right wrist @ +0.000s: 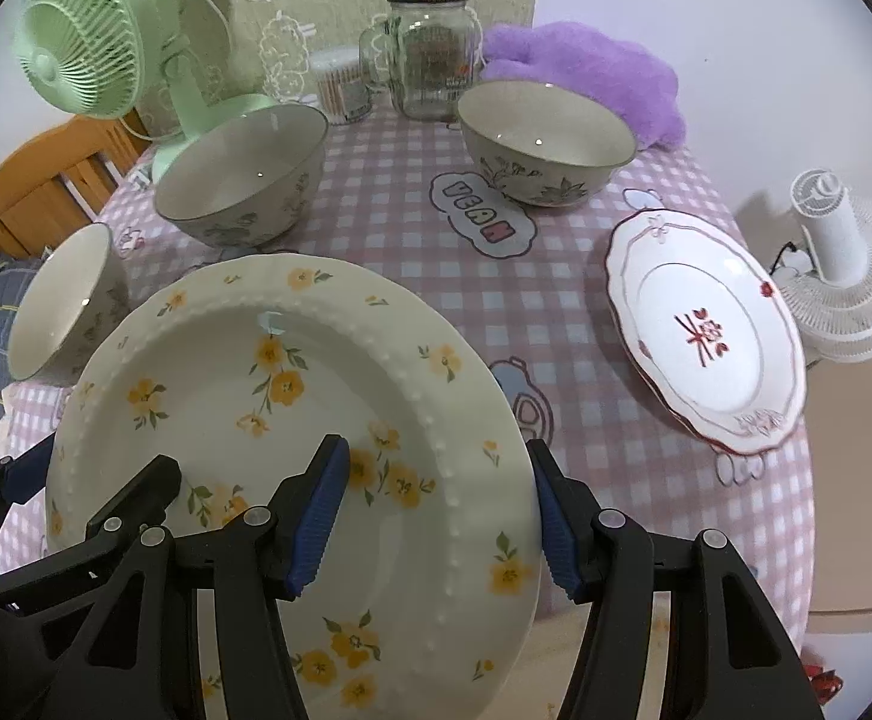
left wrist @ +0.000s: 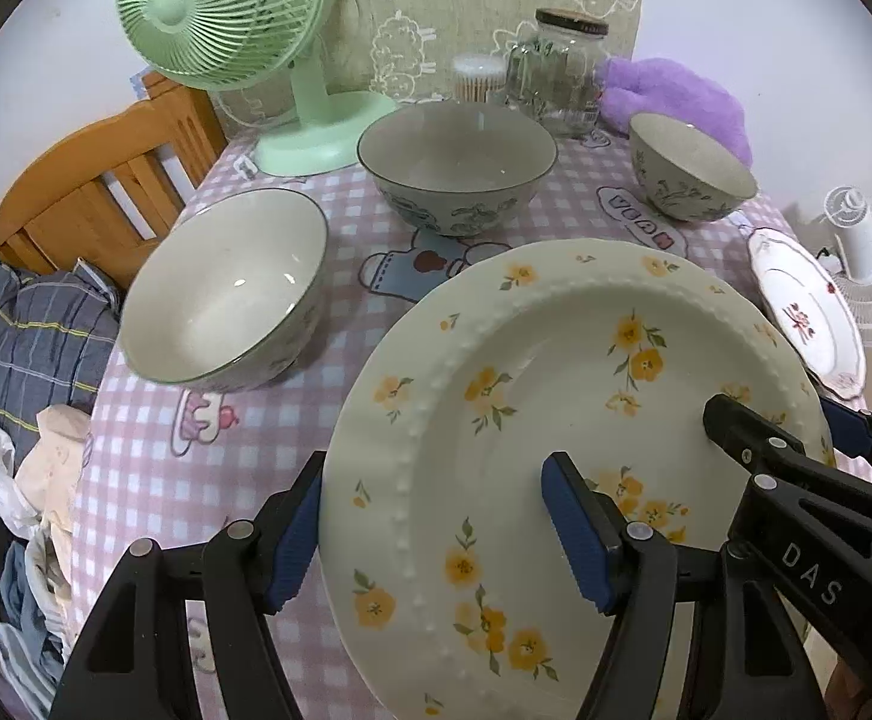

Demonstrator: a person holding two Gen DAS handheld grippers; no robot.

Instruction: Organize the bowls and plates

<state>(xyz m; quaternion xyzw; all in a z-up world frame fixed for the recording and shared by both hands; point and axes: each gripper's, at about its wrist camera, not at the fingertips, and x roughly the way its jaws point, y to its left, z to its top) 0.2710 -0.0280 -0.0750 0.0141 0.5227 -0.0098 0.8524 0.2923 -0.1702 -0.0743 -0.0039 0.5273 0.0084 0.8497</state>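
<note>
The yellow-flowered plate [left wrist: 556, 420] is being held tilted above the checked worktop [left wrist: 340, 228], gripped at two opposite edges. The left gripper [left wrist: 436, 522] is straddling the plate's left rim, one blue-padded finger outside the edge and the other lying over the plate's inner face, so its fingers are clamped on the plate. The right gripper [right wrist: 442, 510] is doing the same at the plate's right rim, with one finger inside on the flowered face and the other just outside the edge; its fingers are standing partly apart with the rim between them, the pads pressing on it. Relative to the plate, the other dishes are sitting as follows: a white-lined bowl [left wrist: 226, 294] is resting just beyond the plate's left edge, a wider grey bowl [left wrist: 457, 162] is standing behind the plate, and a smaller grey bowl [left wrist: 691, 168] is standing behind and to the right. A white plate with red markings [right wrist: 706, 336] is lying to the plate's right, well apart from it, near the worktop's edge. A green fan [left wrist: 226, 18] and a glass jar [left wrist: 562, 72] are standing far behind the plate, beyond the bowls.
</note>
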